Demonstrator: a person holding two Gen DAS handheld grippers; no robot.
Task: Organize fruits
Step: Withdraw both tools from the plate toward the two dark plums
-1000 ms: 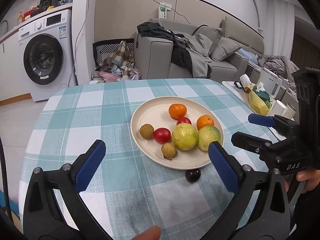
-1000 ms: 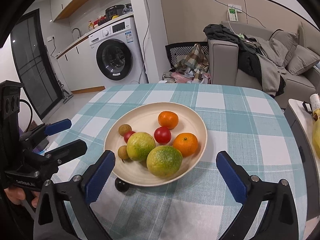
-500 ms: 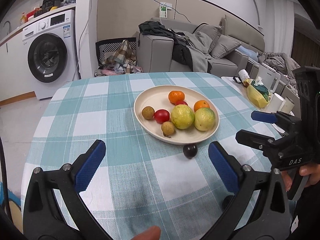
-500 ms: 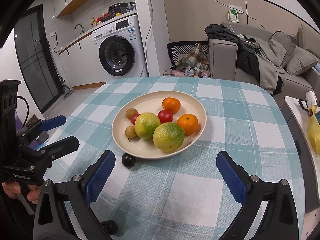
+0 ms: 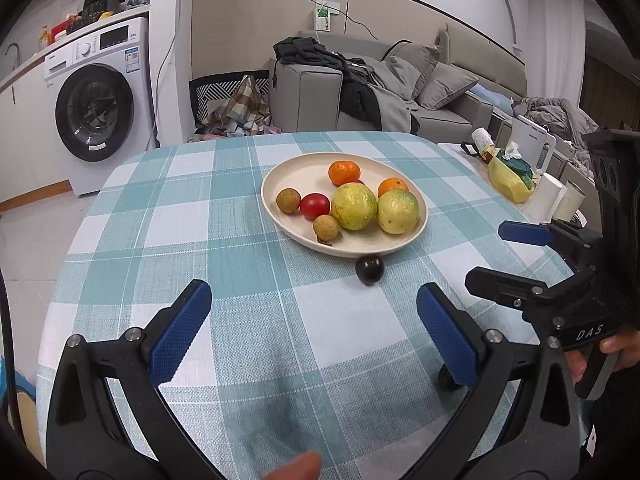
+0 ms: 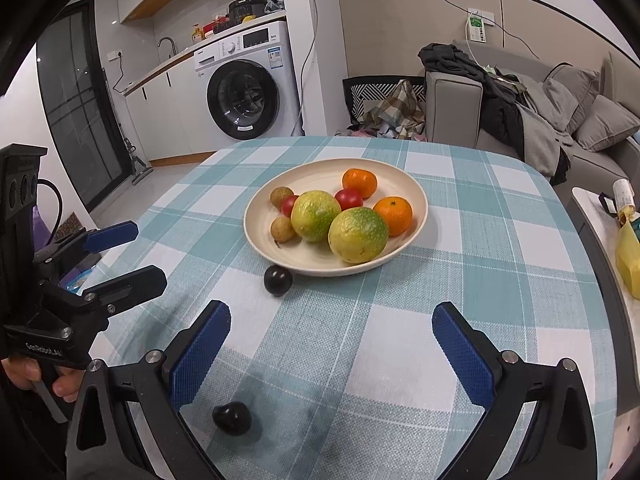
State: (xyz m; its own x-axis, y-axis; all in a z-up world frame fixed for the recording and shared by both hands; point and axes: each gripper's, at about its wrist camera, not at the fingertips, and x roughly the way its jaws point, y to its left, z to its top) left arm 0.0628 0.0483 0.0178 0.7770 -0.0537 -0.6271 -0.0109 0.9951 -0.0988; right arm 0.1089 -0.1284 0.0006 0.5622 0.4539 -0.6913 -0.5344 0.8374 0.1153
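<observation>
Two small dark fruits still sit on the desk (image 6: pixel 400 360), not on the plate (image 6: pixel 280 240). Going from near to far, the nearest dark fruit (image 6: pixel 232 418) lies right by the left blue finger of the right gripper (image 6: pixel 332 354), at about 7 o'clock in the right wrist view. The other dark fruit (image 6: pixel 277 280) rests just beside the plate rim, at about 7 o'clock from the plate.

These little fruits look round, smooth and light, so I think they could roll or slip away. They may be soft too, so a gentle pinch across the middle seems best.

Past them, the plate holds two big yellow-green fruits (image 6: pixel 358 234), two oranges (image 6: pixel 393 215), red tomatoes (image 6: pixel 349 199) and small brown round ones (image 6: pixel 282 229).

Both hands are held low, near the close edge of the desk, pointing toward the plate. The right gripper's fingers are spread wide and hold nothing. The left gripper (image 5: pixel 312 332) is spread wide too, and empty.
</observation>
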